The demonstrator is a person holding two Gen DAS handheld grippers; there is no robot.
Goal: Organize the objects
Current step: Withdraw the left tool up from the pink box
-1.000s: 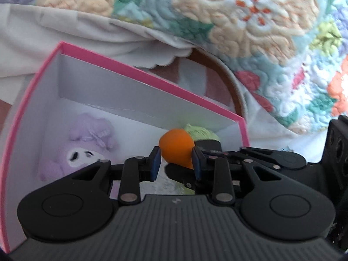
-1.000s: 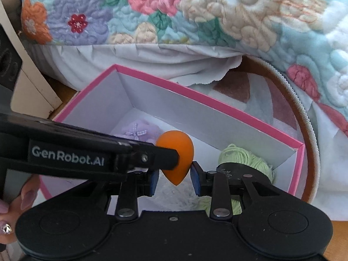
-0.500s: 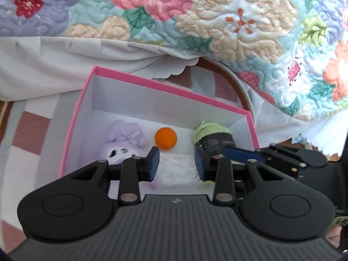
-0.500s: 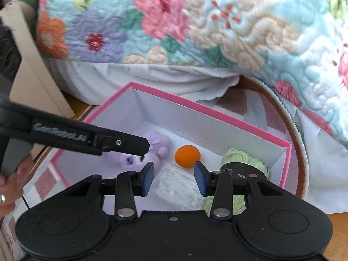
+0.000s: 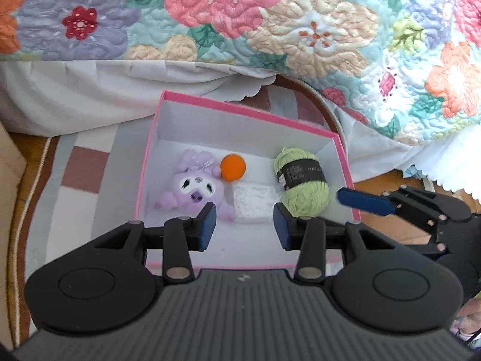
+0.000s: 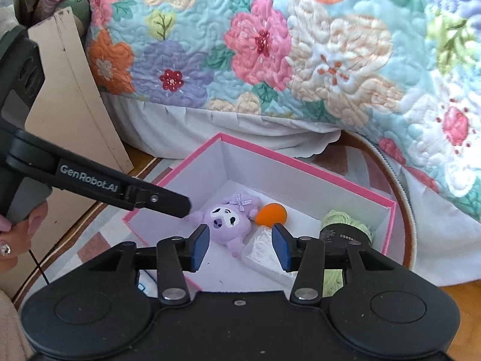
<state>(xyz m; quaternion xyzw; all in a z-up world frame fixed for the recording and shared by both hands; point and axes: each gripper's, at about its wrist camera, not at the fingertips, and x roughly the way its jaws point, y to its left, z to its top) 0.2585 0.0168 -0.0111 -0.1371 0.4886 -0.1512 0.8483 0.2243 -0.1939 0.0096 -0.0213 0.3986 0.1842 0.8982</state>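
A quilted floral bedspread (image 5: pixel 270 30) fills the twelve o'clock side. Below it, on a checked rug (image 5: pixel 84 168), sits an open pink-rimmed white cardboard box (image 5: pixel 246 111). Inside, a lilac plush toy (image 5: pixel 192 189) lies at nine o'clock, touching an orange egg-shaped sponge (image 5: pixel 233 167) at eleven; a green yarn skein (image 5: pixel 302 185) rests at three. The left gripper (image 5: pixel 244 230) and right gripper (image 6: pixel 240 246) have just been opening; both hang spread over the box, nothing between their fingers.
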